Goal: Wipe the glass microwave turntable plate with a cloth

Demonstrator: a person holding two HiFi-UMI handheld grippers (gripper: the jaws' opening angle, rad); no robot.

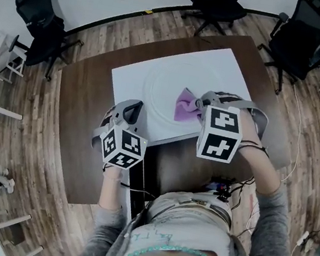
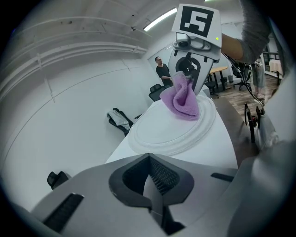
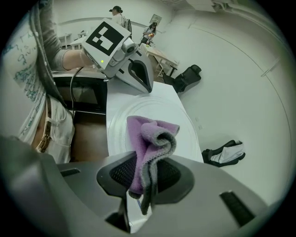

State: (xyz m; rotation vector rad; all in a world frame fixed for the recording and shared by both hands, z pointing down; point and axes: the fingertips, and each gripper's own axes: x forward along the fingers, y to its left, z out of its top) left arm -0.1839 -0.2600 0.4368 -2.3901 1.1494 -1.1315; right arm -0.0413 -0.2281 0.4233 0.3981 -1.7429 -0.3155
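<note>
The glass turntable plate (image 1: 167, 82) lies flat on a white mat (image 1: 126, 84). A purple cloth (image 1: 185, 105) rests on the plate's near right part, and my right gripper (image 1: 200, 104) is shut on it. In the right gripper view the cloth (image 3: 150, 136) bunches up between the jaws above the plate (image 3: 121, 121). My left gripper (image 1: 134, 109) hovers at the plate's near left edge, shut with nothing in it. In the left gripper view the plate (image 2: 162, 134) lies ahead, with the cloth (image 2: 182, 99) hanging from the right gripper (image 2: 188, 76).
The mat sits on a brown table (image 1: 75, 140). A black microwave (image 3: 82, 95) stands at the table's near side by the person's body. Office chairs (image 1: 40, 26) (image 1: 217, 3) (image 1: 303, 39) ring the table. A dark bag (image 3: 224, 152) lies on the floor beyond.
</note>
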